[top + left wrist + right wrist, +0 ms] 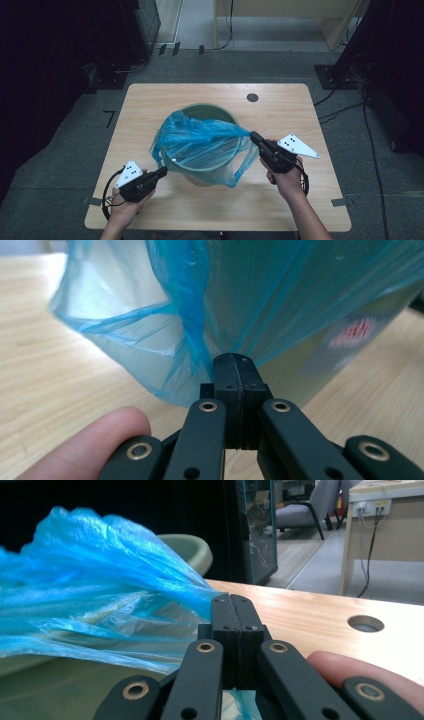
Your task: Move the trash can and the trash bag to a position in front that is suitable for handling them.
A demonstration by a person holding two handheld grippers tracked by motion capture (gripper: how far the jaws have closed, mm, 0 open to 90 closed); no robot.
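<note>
A pale green round bin (pixel 209 172) stands in the middle of the wooden table (pixel 150 105). A thin blue plastic bag (pixel 200 140) is stretched across its mouth. My left gripper (pixel 164 171) is shut on the bag's edge at the bin's near left; the film (pixel 165 340) fans out from the closed jaw tips (pixel 234 360). My right gripper (pixel 253 136) is shut on the bag's edge at the bin's right, level with the rim. In the right gripper view the bag (pixel 90 605) spreads left from the tips (pixel 233 600) over the bin's rim (pixel 192 547).
A round cable hole (pixel 252 97) sits in the table near its far edge, also seen as a hole (pixel 366 624) past the right jaws. Cables and dark equipment stands ring the table on the floor. A desk (pixel 385 525) and chair stand beyond.
</note>
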